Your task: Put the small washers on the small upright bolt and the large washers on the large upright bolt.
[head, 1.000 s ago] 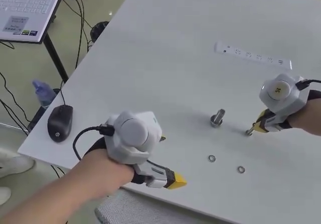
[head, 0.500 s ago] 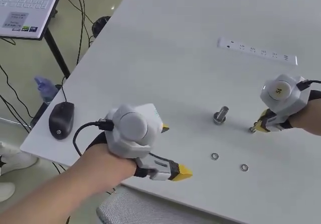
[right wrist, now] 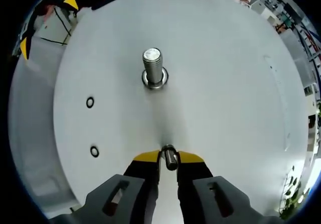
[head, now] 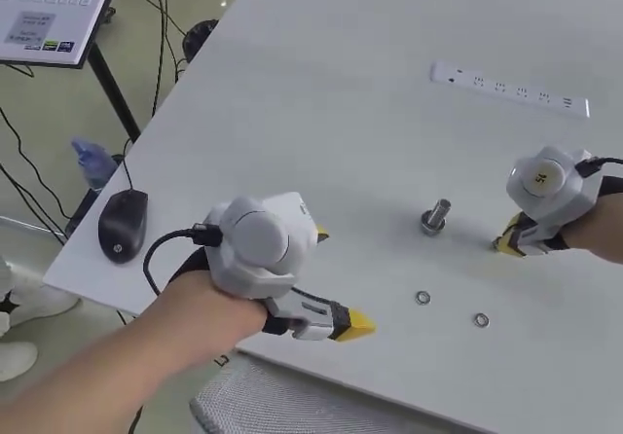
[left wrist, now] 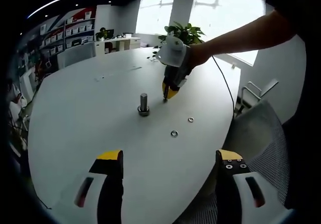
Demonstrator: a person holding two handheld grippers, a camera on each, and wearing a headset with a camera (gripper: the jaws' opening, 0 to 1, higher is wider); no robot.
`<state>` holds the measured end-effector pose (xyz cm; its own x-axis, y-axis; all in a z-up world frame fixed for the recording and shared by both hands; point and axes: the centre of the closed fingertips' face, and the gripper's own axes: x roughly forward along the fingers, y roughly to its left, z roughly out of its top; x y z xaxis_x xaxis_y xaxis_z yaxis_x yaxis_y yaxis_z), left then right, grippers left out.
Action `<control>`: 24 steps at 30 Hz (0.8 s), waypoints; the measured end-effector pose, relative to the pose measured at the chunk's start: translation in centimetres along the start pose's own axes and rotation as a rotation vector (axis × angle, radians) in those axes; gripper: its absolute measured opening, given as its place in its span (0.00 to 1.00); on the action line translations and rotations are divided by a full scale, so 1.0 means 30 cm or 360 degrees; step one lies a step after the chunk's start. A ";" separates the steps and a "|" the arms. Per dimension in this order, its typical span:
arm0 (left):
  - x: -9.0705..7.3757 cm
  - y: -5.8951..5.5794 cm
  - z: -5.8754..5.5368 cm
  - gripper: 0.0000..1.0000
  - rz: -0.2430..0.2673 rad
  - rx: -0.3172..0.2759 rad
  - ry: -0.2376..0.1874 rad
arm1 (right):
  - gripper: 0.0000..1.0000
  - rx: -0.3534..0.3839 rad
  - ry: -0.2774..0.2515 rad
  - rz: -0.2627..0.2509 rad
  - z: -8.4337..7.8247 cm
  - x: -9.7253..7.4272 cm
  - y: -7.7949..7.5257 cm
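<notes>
Between right gripper [right wrist: 169,156] jaws: small bolt [right wrist: 170,159] pinched | left gripper [left wrist: 169,156]: jaws spread, washers [left wrist: 174,133] ahead

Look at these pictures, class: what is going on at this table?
A person holds a gripper in each hand over a white table. The right gripper is shut on the small bolt, low at the tabletop, beside the large bolt standing upright. The left gripper hangs open and empty near the table's edge. Two washers lie loose, on neither bolt.
</notes>
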<state>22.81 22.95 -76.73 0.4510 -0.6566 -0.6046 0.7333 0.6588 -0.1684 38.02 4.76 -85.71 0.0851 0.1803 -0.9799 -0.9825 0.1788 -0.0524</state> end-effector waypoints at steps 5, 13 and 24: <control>0.000 0.004 -0.001 0.75 0.0000 0.0006 0.0004 | 0.13 0.0005 -0.0004 0.0006 -0.002 0.005 -0.003; 0.003 0.001 -0.013 0.73 -0.0015 0.0006 0.0029 | 0.13 0.0002 -0.0008 0.0012 0.002 0.009 -0.001; 0.001 -0.005 -0.024 0.72 -0.0032 0.0007 0.0047 | 0.13 0.0000 0.0000 0.0011 -0.004 0.009 0.004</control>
<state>22.33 23.10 -77.28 0.4210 -0.6586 -0.6237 0.7442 0.6439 -0.1776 37.92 4.70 -85.99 0.0781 0.1816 -0.9803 -0.9831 0.1772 -0.0455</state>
